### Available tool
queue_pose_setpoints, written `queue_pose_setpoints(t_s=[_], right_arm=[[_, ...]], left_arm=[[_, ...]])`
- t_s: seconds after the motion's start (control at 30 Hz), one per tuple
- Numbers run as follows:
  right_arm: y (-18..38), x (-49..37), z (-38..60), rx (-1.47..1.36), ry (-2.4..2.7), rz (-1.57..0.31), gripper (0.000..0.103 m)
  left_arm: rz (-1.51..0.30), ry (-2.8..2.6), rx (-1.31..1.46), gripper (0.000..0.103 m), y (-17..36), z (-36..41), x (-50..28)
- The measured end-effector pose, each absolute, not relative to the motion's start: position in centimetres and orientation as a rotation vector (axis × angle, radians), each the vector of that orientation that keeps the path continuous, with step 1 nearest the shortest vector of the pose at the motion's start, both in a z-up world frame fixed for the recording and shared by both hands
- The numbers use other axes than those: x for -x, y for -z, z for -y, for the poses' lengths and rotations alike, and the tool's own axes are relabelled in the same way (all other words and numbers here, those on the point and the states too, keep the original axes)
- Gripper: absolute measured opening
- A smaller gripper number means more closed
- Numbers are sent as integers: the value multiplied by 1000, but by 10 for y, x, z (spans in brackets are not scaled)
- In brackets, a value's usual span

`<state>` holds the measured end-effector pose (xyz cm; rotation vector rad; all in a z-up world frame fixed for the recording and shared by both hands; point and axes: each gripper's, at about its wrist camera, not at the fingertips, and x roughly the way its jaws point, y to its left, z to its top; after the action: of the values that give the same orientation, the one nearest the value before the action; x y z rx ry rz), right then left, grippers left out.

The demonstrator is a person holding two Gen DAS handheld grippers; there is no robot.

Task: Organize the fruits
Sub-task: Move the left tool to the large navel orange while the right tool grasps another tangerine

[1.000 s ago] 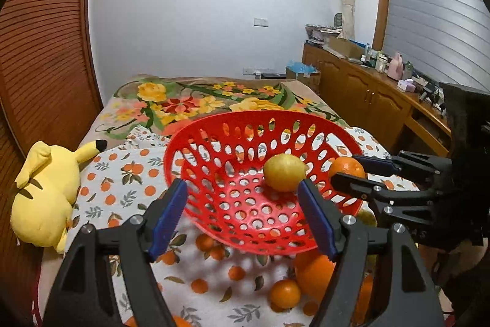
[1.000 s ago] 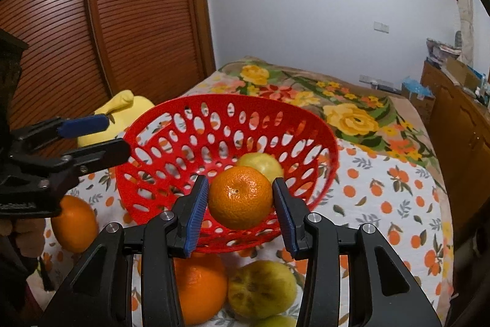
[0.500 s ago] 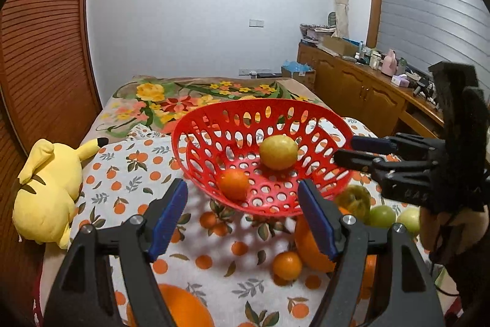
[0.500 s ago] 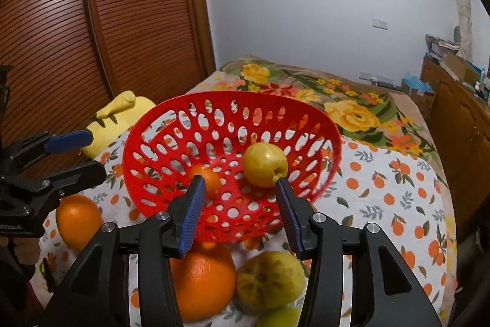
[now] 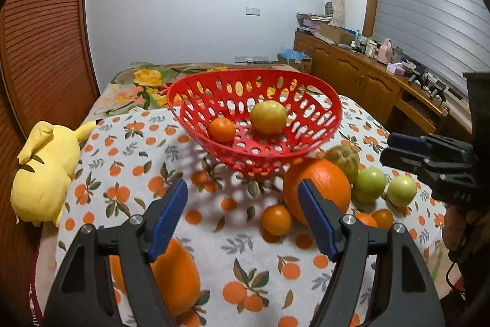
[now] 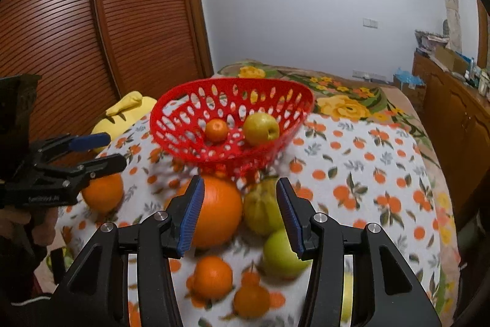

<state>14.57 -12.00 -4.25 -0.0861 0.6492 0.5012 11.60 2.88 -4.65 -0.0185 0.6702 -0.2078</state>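
Two fruits lay in the red basket: a small orange and a yellow apple. The rest sat on the bed beside it. Left tongs and right tongs gaped wide, empty; most sorting remained.

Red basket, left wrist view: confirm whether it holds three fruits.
No: the red basket holds only two, a small orange and a yellow-green fruit.
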Motion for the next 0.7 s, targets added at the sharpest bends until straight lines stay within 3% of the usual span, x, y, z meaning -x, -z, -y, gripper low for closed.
queue_pose_setpoints(t_s=[0.7], right_arm=[[102, -107, 152, 75, -473, -784, 49]], left_arm=[[-708, 216, 46, 75, 63, -35, -81]])
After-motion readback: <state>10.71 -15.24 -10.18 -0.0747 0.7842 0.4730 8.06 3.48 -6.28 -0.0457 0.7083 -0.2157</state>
